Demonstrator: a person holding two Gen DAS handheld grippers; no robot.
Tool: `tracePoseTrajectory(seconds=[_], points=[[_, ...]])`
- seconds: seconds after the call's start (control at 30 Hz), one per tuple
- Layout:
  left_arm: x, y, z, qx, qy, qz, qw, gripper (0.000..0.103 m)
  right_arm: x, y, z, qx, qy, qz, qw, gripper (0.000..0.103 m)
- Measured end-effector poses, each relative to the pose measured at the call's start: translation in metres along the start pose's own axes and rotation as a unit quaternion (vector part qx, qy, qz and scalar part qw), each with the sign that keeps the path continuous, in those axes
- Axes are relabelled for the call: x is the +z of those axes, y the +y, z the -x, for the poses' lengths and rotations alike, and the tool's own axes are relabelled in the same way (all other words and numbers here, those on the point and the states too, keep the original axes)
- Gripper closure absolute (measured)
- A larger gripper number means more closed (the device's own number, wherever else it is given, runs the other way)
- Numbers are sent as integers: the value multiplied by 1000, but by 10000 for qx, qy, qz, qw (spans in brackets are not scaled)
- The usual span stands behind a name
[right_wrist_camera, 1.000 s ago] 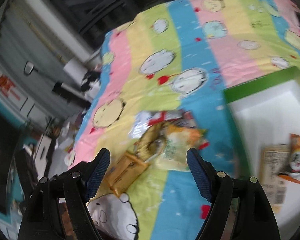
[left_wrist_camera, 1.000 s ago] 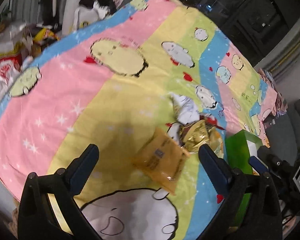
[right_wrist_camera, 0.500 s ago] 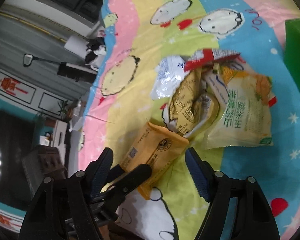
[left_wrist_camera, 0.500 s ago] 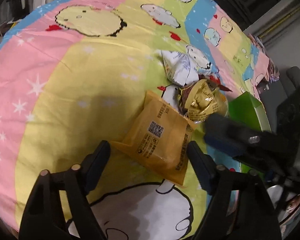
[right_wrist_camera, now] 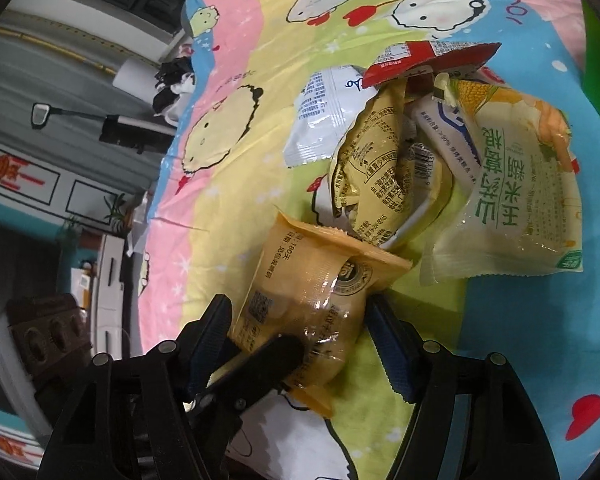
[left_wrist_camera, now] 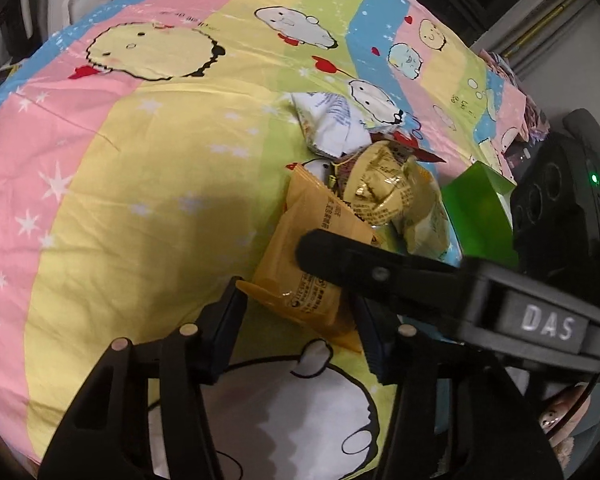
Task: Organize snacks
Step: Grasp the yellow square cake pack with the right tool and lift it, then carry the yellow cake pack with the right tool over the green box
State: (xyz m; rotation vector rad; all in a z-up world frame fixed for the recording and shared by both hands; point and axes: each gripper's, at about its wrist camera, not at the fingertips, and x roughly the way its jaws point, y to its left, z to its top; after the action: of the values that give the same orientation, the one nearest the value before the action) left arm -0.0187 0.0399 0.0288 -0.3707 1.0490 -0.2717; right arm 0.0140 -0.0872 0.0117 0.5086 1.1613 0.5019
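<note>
An orange snack packet lies on the cartoon-print sheet, nearest of a small heap of snacks. My left gripper is closing and its pads press the packet's near end from both sides, crumpling the wrapper. My right gripper is also closing. The same orange snack packet lies between its fingers, which stand close beside it without a clear squeeze. One right finger crosses over the packet in the left wrist view. A left finger crosses the packet's near corner in the right wrist view.
Behind the orange packet lie a gold foil bag, a pale corn snack bag, a white pouch and a red-edged packet. A green box stands right of the heap. Room furniture and clutter lie beyond the bed's far left edge.
Both grippers have come down and in onto the orange packet. The left jaws narrowed from wide apart to gripping its near end. The right jaws narrowed a little around it.
</note>
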Motion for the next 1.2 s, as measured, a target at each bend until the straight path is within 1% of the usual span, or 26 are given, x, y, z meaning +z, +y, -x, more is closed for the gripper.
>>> tracePoseTrajectory(seconds=[0.07, 0.23, 0.33, 0.47, 0.63, 0.97, 1.2], points=[[-1, -4, 0, 104, -56, -96, 9999, 50, -1, 2, 0, -172, -44, 71, 9998, 44], [-2, -8, 1, 134, -127, -204, 9996, 51, -3, 6, 6, -247, -135, 179, 9994, 48], [-2, -12, 3, 78, -167, -234, 9996, 51, -5, 10, 14, -341, -261, 262, 9987, 48], [-3, -21, 14, 77, -375, -322, 9987, 51, -8, 18, 26, -393, -456, 404, 9974, 48], [-5, -33, 28, -14, -630, -440, 9970, 51, -12, 26, 47, -409, -741, 505, 9951, 48], [-4, -66, 54, -47, -1087, -807, 9908, 51, -17, 39, 88, -380, -1327, 636, 9884, 48], [-2, -90, 62, -94, -1241, -1056, 9866, 51, -18, 36, 115, -337, -1623, 594, 9844, 48]])
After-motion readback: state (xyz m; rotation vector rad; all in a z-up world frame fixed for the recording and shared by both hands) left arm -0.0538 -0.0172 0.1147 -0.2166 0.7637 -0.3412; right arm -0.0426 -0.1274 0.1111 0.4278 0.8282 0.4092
